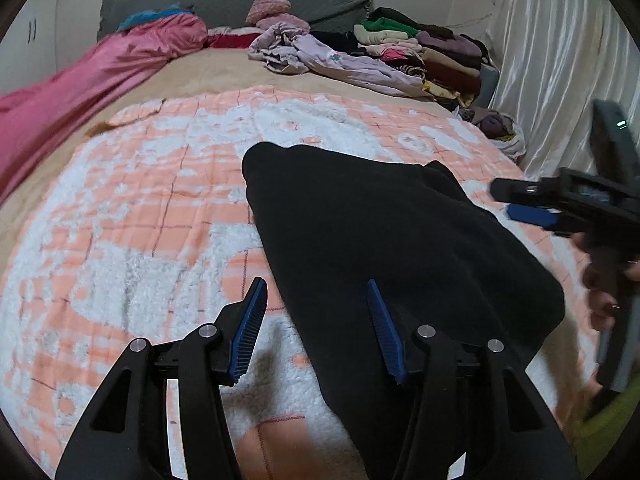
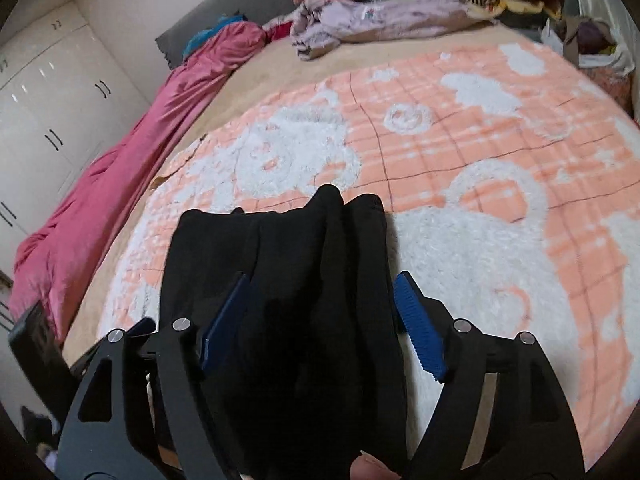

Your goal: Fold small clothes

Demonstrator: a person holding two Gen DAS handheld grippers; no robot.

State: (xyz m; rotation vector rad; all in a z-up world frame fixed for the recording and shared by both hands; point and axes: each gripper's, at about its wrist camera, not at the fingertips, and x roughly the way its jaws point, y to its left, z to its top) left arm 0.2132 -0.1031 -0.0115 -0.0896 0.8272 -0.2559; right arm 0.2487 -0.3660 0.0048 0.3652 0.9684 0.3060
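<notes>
A black garment lies in soft folds on the peach-and-white fleece blanket. My left gripper hovers open over the garment's near left edge; one blue pad is above the blanket, the other above the cloth. At the right edge of the left wrist view a hand holds my right gripper. In the right wrist view the same black garment runs between the wide-apart fingers of my right gripper. The blue pads stand clear of the cloth, so nothing is gripped. A fingertip shows at the bottom edge.
A lilac garment and a stack of folded clothes lie at the far right of the bed. A pink duvet runs along the left side. A white curtain hangs on the right; white wardrobes stand left.
</notes>
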